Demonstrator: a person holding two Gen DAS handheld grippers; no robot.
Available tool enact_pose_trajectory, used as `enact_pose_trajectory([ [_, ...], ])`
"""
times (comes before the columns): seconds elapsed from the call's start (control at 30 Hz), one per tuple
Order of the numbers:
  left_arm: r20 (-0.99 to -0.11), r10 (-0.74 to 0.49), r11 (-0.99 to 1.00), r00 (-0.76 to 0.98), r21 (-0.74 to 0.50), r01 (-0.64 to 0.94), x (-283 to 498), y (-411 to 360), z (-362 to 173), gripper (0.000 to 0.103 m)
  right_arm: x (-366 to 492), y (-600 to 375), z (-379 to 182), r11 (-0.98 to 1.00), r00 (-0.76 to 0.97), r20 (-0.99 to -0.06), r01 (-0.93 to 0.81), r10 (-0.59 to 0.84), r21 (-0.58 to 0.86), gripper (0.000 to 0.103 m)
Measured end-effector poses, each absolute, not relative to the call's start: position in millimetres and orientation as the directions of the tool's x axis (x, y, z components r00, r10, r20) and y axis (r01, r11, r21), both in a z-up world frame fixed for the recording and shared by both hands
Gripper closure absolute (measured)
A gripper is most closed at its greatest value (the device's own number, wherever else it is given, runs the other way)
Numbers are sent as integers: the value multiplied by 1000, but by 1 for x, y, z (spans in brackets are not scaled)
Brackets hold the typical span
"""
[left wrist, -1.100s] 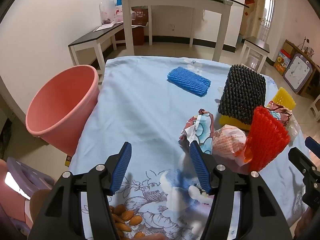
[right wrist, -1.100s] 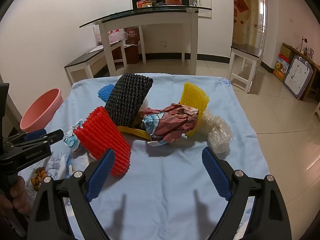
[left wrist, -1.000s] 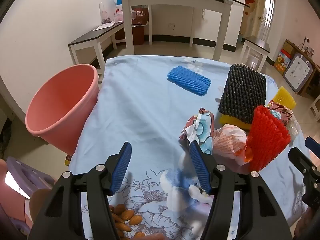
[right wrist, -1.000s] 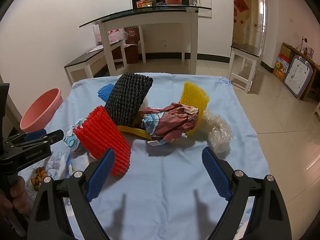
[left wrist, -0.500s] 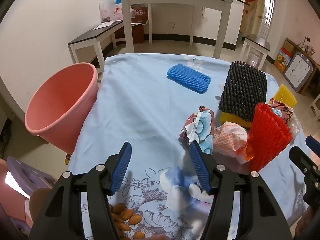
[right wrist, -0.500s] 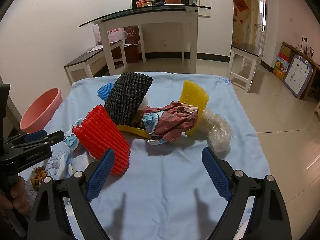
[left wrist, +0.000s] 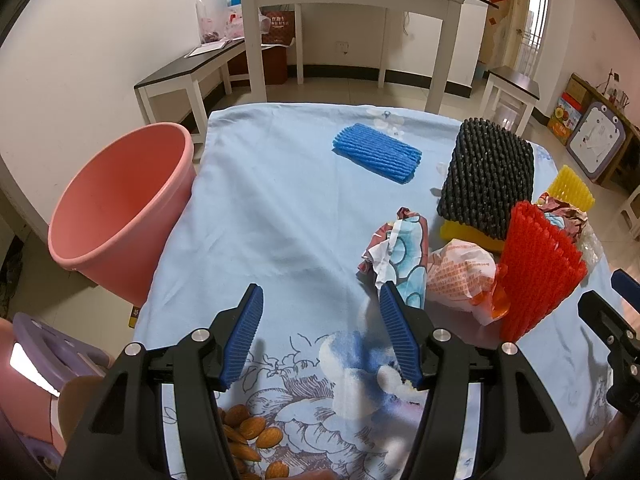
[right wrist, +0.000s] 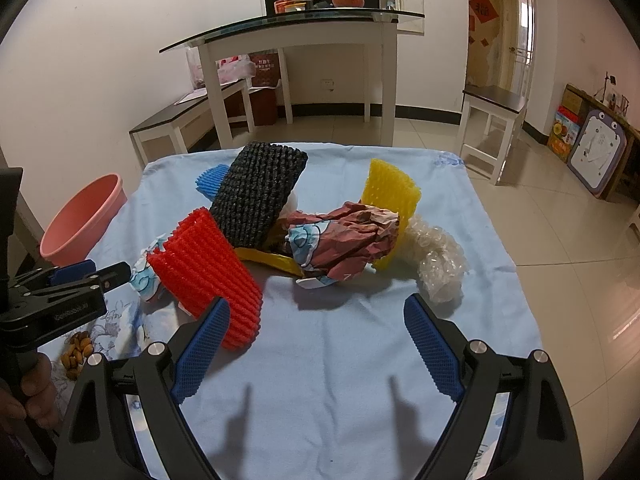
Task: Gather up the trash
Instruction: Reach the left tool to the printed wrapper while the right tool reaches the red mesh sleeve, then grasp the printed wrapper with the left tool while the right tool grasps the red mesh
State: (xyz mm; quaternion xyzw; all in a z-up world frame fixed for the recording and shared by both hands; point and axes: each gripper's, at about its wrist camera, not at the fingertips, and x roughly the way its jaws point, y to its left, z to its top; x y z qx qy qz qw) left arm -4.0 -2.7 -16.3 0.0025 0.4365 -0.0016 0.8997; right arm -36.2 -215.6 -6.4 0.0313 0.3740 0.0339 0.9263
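A table covered by a pale blue cloth [left wrist: 280,216] carries a heap of trash. The left gripper [left wrist: 320,320] hovers over the cloth's near edge with its jaws spread and nothing between them. Just ahead of its right fingertip lies a crumpled blue-and-white wrapper [left wrist: 400,252], touching an orange-printed paper wad [left wrist: 458,276] beside it. A red foam net [left wrist: 538,268] stands against that wad, and behind it a black foam net [left wrist: 488,176] leans on a yellow piece. A blue foam net [left wrist: 378,152] lies alone, flat, toward the far edge. A pink bin [left wrist: 116,208] stands tilted just off the table's left edge. Almonds [left wrist: 252,436] lie on the cloth under the left gripper. The right gripper [right wrist: 316,332] also hangs with jaws wide apart and empty, above the near edge; the red net [right wrist: 208,268] sits just ahead of its left fingertip. Farther on are the black net [right wrist: 260,196], a maroon crumpled wrapper [right wrist: 344,236], an upright yellow net [right wrist: 390,196] and clear bubble wrap [right wrist: 438,256] near its right fingertip.
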Motion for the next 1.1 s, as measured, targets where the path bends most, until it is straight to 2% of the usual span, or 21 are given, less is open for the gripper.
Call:
enact_pose_trajectory([
  [0.4, -776, -36, 999, 629, -21, 31, -8, 5, -15, 42, -37, -204, -8, 991, 719, -683, -92, 130, 92, 16],
  [0.63, -766, -204, 979, 610, -171, 112, -12, 15, -7, 42, -40, -195, -7, 980, 713, -672, -160, 199, 121, 16],
  [0.73, -752, -259, 966, 607, -214, 146, -13, 12, -4, 42, -37, -188, -7, 971, 697, -677, -199, 237, 135, 22],
  [0.9, -779, -243, 969, 578, -176, 171, -7, -4, -11, 42, -27, -173, -11, 961, 667, -694, -234, 270, 149, 31],
  [1.1, -805, -254, 964, 536, -164, 209, 5, -15, -19, 73, -13, -166, -20, 958, 623, -731, -236, 278, 164, 43],
])
